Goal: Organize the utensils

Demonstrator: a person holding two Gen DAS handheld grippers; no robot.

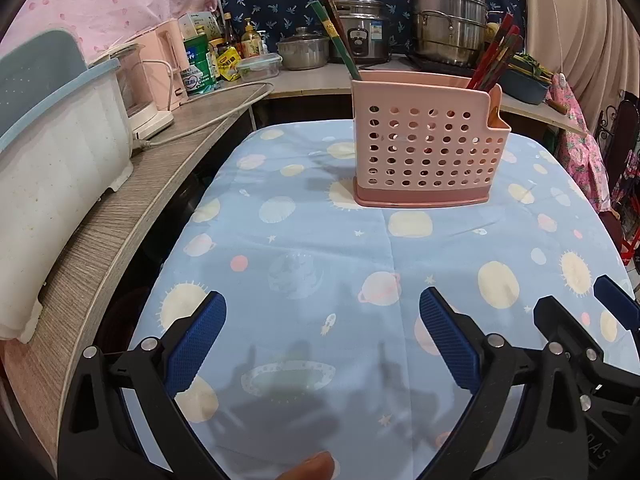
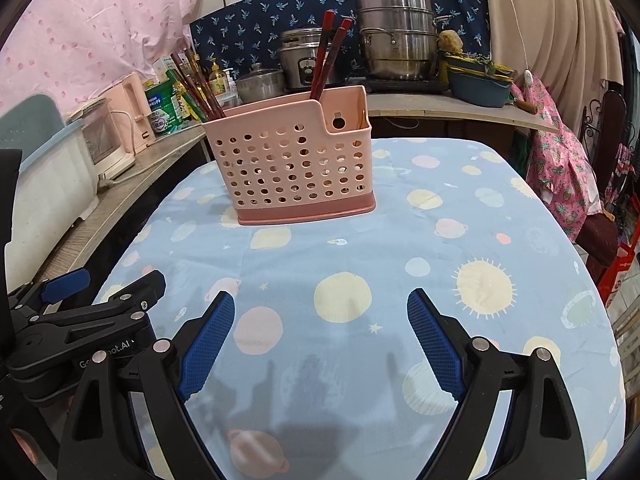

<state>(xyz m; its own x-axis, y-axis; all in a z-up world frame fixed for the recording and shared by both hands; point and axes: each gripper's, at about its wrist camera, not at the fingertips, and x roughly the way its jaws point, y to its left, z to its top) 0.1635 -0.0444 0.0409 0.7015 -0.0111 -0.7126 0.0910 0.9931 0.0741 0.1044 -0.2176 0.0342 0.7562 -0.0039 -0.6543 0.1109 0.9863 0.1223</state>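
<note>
Ribbed blue right claw [image 2: 321, 302] and left claw [image 1: 322, 298] spread empty, perforated pink plastic caddy [image 2: 294, 168], lacquered chopsticks [image 2: 326, 54]

My table [image 2: 460, 240] wears a pale blue planet-print cloth — on it stands only the pink perforated utensil holder [image 2: 294, 164], upright.
</note>
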